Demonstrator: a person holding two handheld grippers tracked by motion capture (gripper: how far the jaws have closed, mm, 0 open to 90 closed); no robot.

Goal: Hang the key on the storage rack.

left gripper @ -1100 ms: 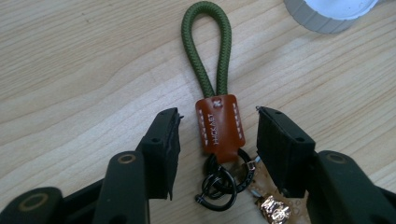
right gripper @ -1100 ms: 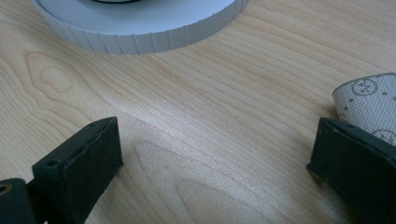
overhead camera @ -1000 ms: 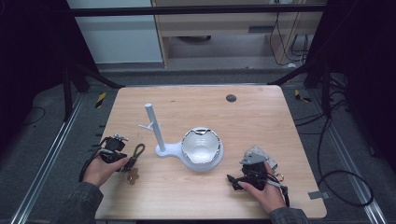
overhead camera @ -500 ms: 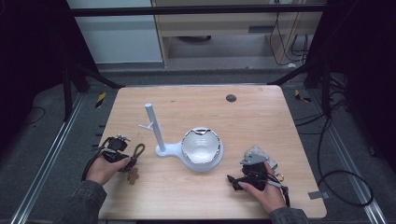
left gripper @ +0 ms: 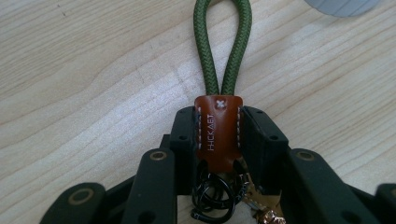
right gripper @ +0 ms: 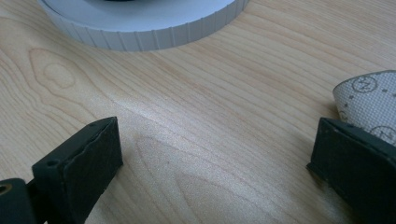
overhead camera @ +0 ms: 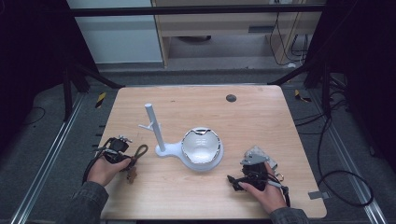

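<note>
Your left gripper (overhead camera: 122,148) sits low on the near left part of the wooden table (overhead camera: 261,112), and its jaws have just been closing: in the left gripper view they now press from both sides on the brown leather tab (left gripper: 218,130) of a keychain, so you have hold of it. The dark key rings (left gripper: 215,198) hang from the tab back between the jaws, and the green cord loop (left gripper: 224,44) runs forward from the tab and lies flat on the wood. In the high view that loop (overhead camera: 138,151) points toward the middle of the table. Your right gripper (overhead camera: 247,175) rests at the near right, and in the right gripper view its two jaws stand wide apart with bare wood between them; it holds nothing. A grey patterned cloth piece (right gripper: 369,100) lies just beside one of its jaws. Beyond both grippers, near the table's middle, a white stand (overhead camera: 170,149) carries a shallow white bowl (overhead camera: 201,145) on its round base and an upright white post (overhead camera: 153,123) with a short side peg. Farther off, near the far edge, a small dark round spot (overhead camera: 230,98) marks the tabletop.
</note>
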